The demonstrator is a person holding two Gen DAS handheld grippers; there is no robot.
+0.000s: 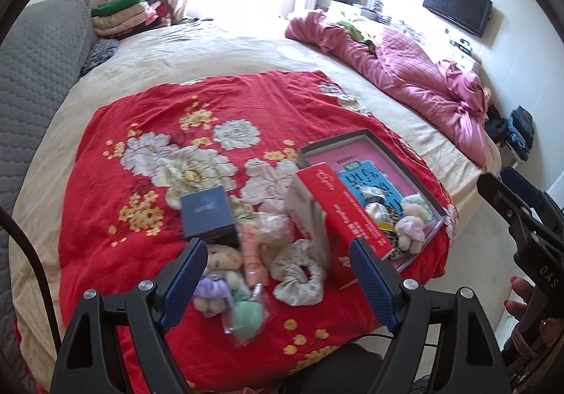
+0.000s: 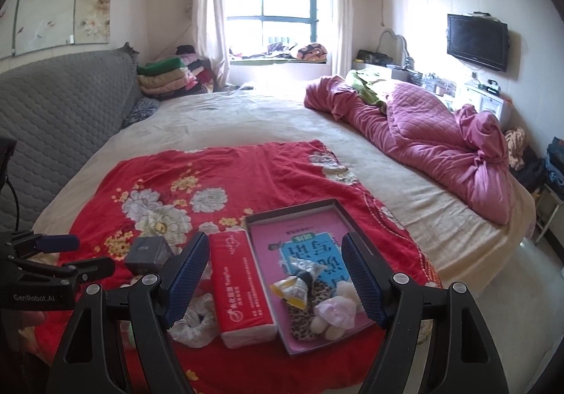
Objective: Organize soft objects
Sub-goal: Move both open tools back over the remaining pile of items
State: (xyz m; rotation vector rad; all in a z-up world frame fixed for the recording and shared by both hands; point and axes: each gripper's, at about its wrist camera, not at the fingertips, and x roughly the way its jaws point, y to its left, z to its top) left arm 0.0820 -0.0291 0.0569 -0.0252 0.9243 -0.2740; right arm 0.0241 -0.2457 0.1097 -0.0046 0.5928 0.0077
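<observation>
At the lower centre of the left wrist view, the left gripper [image 1: 278, 283] is hovering over a red floral quilt [image 1: 148, 119] with its fingers spread wide and gripping nothing. Between and just beyond those fingers a loose pile of soft objects is lying on the quilt: a small plush bear [image 1: 222, 258], a purple scrunchie [image 1: 213, 290], a green plush piece in clear wrapping [image 1: 246, 320], a pink item [image 1: 252, 253] and a pale patterned scrunchie [image 1: 299, 274]. A dark blue box [image 1: 206, 210] is standing just behind the pile; its label is too blurred to read. To the right of the pile a red tissue pack [image 1: 349, 214] is lying with white Chinese print along its side, not legible here. Right of the pack, touching it, a shallow grey tray [image 1: 338, 140] is sitting with a pink sheet bearing blue Chinese characters in its base. Inside the tray, at its near end, a cream plush flower [image 1: 409, 228], a leopard-print piece [image 1: 394, 251] and a pale green scrunchie [image 1: 421, 203] are resting.

In the right wrist view, the right gripper [image 2: 275, 281] is hanging above the same tray [image 2: 296, 208], its fingers likewise wide apart and empty. A yellow wrapped packet [image 2: 292, 290] is also lying in the tray. At the lower left edge the other tool is showing the marking "GenRobot.AI" [image 2: 33, 298].
</observation>
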